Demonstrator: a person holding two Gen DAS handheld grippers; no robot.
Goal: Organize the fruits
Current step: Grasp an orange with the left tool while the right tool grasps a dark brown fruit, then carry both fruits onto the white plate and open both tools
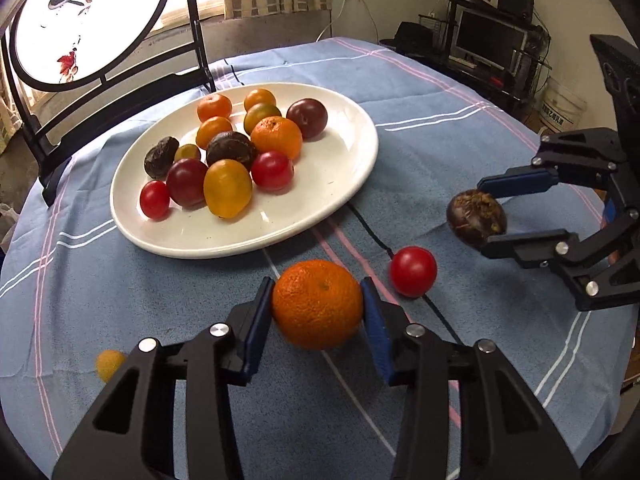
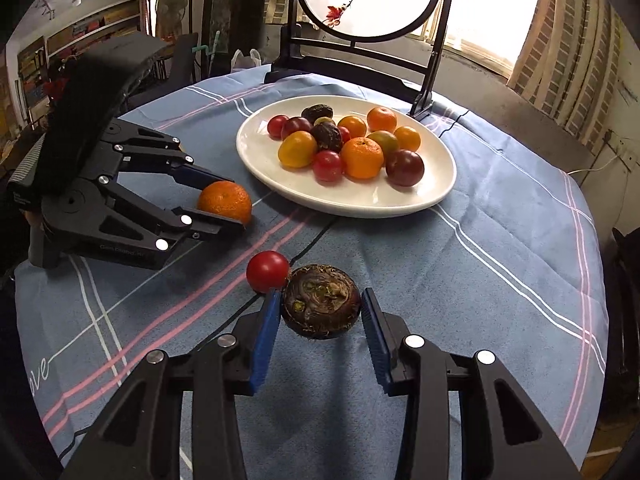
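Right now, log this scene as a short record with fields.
surface: blue striped tablecloth
plate: white plate, piled with small fruits
left gripper: closed on orange mandarin
right gripper: around brown round fruit; its far pad shows a slight gap
loose: red tomato, small yellow fruit

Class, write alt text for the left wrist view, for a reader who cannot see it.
The left hand-held gripper clamps an orange on a blue striped tablecloth, beside a loose red tomato. Behind, a white plate holds assorted fruits; at right, the right hand-held gripper grips a dark brown fruit.
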